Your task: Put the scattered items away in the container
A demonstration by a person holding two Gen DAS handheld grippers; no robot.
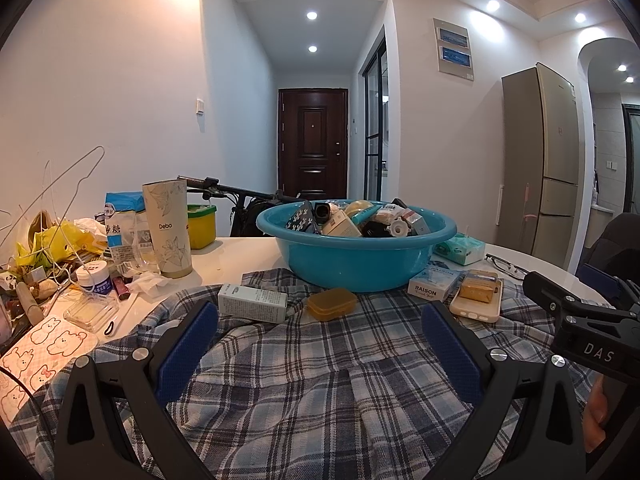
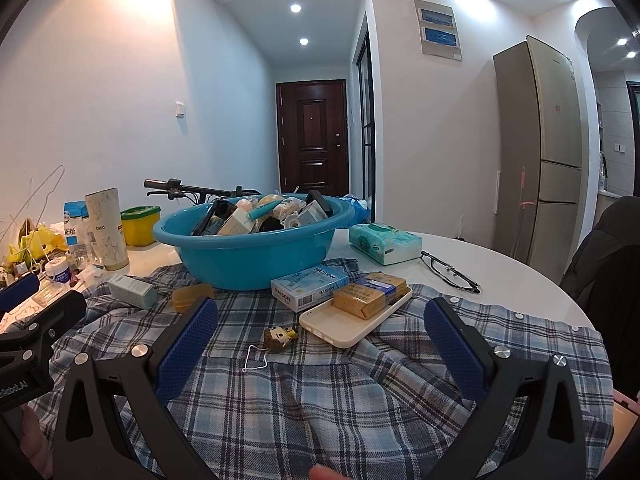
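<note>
A round blue plastic basin [image 1: 356, 258] stands on the white surface [image 2: 520, 276], its near edge resting on a blue-and-white plaid shirt [image 2: 304, 408] spread over that surface, and it is already heaped with small boxes, tubes and a white cap. Just in front of the basin, on the shirt, lie a pale green-and-white carton [image 1: 253, 303] on its side, an amber translucent plastic case [image 1: 332, 304], and a light-blue box printed RAISON [image 2: 309, 287]; touching that box is a cream phone case [image 2: 352, 322] lying face-up with a gold-wrapped packet [image 2: 370, 294] resting in it. Nearer than the phone case, a small brown-haired figurine on a white string loop [image 2: 280, 336] lies on the shirt. To the right of the basin sit a teal tissue pack [image 2: 385, 243] and, beyond it on bare surface, black-framed glasses [image 2: 450, 272]. Left of the basin stand a tall cream paper cup marked Debo [image 1: 167, 229] and a yellow tub with a green rim [image 1: 202, 226] (the clutter beyond them is too jumbled to sort out). The left gripper [image 1: 320, 344] hovers over the shirt with its blue-padded jaws spread wide and nothing between them; the right gripper [image 2: 320, 346] is likewise spread and empty, in front of the basin.
</note>
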